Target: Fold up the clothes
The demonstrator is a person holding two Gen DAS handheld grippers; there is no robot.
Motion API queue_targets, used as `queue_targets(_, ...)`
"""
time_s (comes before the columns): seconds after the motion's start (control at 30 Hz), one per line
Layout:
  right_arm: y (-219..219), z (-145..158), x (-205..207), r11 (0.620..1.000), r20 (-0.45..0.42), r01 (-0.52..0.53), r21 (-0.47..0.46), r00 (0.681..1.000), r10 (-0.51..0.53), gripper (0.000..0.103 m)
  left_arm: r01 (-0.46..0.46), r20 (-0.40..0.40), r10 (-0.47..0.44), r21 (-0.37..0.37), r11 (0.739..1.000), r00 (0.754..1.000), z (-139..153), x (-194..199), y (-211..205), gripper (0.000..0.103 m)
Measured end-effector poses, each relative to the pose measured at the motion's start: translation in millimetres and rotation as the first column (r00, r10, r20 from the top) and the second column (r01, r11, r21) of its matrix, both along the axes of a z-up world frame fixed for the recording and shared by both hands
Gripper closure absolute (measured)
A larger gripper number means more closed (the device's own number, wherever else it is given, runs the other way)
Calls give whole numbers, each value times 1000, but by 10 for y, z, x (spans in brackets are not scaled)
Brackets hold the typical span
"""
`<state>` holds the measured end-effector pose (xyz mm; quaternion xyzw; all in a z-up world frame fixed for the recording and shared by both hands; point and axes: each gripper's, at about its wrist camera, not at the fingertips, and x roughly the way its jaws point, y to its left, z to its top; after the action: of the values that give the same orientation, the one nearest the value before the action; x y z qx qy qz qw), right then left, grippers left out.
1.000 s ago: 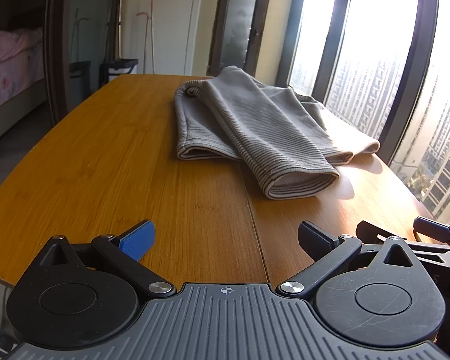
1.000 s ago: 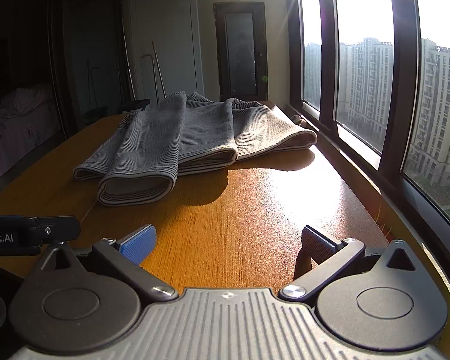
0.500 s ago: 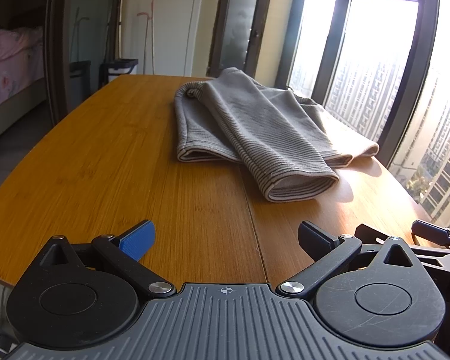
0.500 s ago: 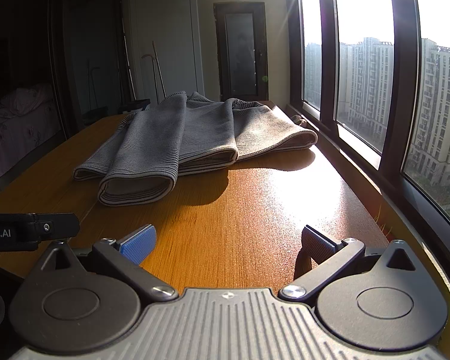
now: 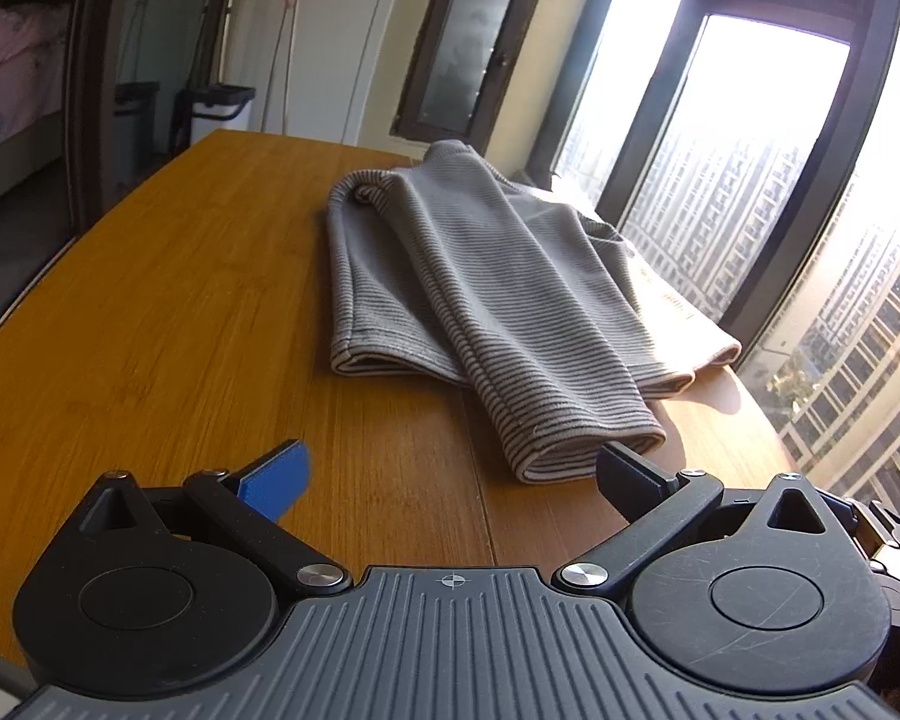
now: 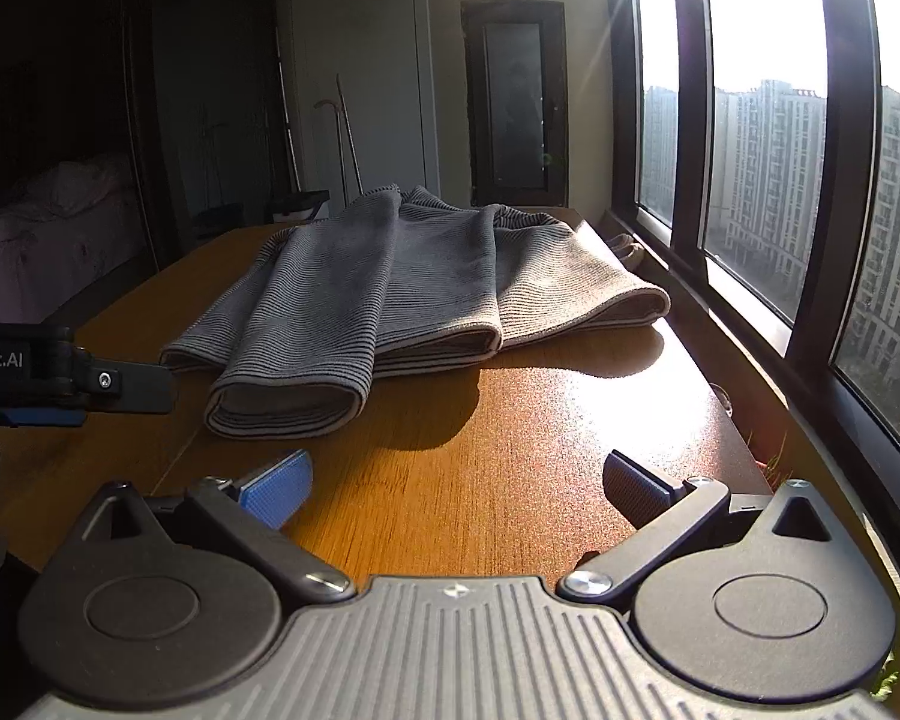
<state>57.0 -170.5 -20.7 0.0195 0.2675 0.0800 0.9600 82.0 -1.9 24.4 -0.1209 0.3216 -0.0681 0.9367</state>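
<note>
A grey striped garment (image 5: pixel 474 294) lies folded in layers on the wooden table (image 5: pixel 180 300), with one sleeve laid diagonally over it toward me. My left gripper (image 5: pixel 450 474) is open and empty; the sleeve's cuff end (image 5: pixel 588 450) sits just beyond its right finger. In the right wrist view the same garment (image 6: pixel 402 288) lies ahead on the table (image 6: pixel 510 456). My right gripper (image 6: pixel 456 480) is open, empty, and well short of the cloth. The left gripper (image 6: pixel 120 387) pokes in from the left, close to the sleeve cuff (image 6: pixel 282 408).
Large windows (image 6: pixel 768 180) run along the table's right side, and strong sun glare falls on the wood. A dark door (image 5: pixel 462 54) stands behind the table. A bed with pink bedding (image 5: pixel 6 72) is at the far left.
My left gripper has moved forward and right, so the sleeve cuff is now close to its right finger. The right gripper has barely moved. The garment lies as before.
</note>
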Motion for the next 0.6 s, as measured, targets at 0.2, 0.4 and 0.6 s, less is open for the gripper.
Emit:
queue_targets(0.2,-98,184,382,998,-18,-28,63,999,29,0,79,-24,-81,-72,994,996,140,692,75,0)
queue_targets(0.4,-91,272,929,987,-116,-48,154,991,67,0,116,-68,-125,-134,984,990,180,1314,141,0)
queue_targets(0.6,-5,352,1464,989,-61,-24,145,998,33,0,142,-66,-154,-150,978,986,89,1709,83,0)
